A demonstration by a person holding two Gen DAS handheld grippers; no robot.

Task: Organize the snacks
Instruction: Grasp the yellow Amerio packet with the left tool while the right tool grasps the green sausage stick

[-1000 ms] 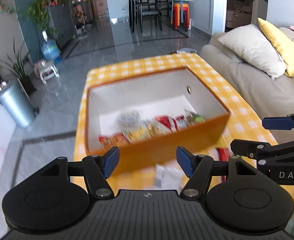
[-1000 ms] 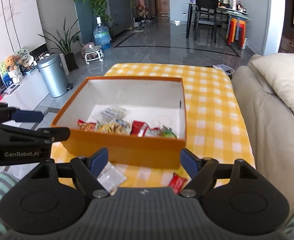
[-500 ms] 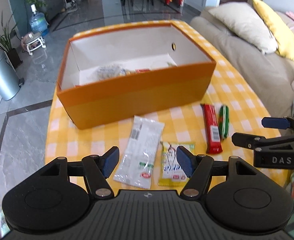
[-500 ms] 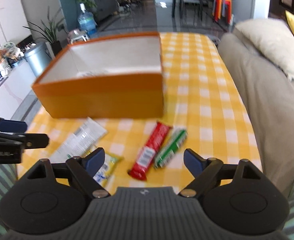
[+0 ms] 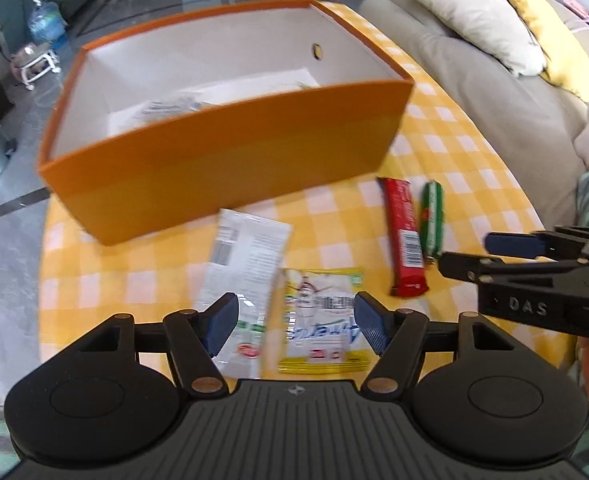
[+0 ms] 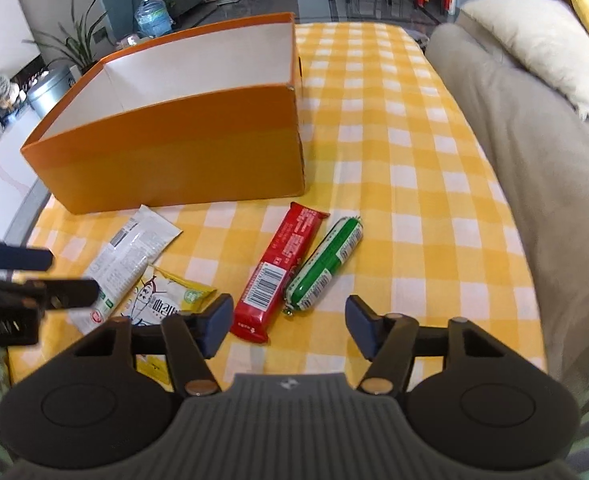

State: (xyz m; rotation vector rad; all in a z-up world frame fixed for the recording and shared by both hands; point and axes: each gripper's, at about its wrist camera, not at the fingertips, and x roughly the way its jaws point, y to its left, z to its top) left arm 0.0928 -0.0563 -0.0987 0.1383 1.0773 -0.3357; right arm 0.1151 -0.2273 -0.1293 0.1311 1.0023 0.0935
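In the left wrist view we see our left gripper (image 5: 296,328) with its fingers spread and nothing between the pads, hanging over two packets on the yellow-checked tabletop (image 5: 446,148). The white packet (image 5: 246,264) shows a barcode and small print too blurred to read; touching its right edge, the yellow packet (image 5: 322,320) carries a cartoon figure and blue script we cannot make out. Further right lie a red bar (image 5: 402,236) with a barcode and, just beside it, a green stick (image 5: 432,216). Behind them stands the orange box (image 5: 222,160), with blurred snacks inside. Our right gripper (image 5: 490,250) enters from the right, marked "DAS".

In the right wrist view, the right gripper (image 6: 288,324) has just been closing, yet its fingers stand apart, empty, above the near ends of the red bar (image 6: 278,276) and green stick (image 6: 326,264). The left gripper (image 6: 50,276) juts in at the left over the white packet (image 6: 134,252) and yellow packet (image 6: 166,300). The box (image 6: 174,152) sits beyond; a sofa (image 6: 534,152) flanks the tabletop (image 6: 414,160).
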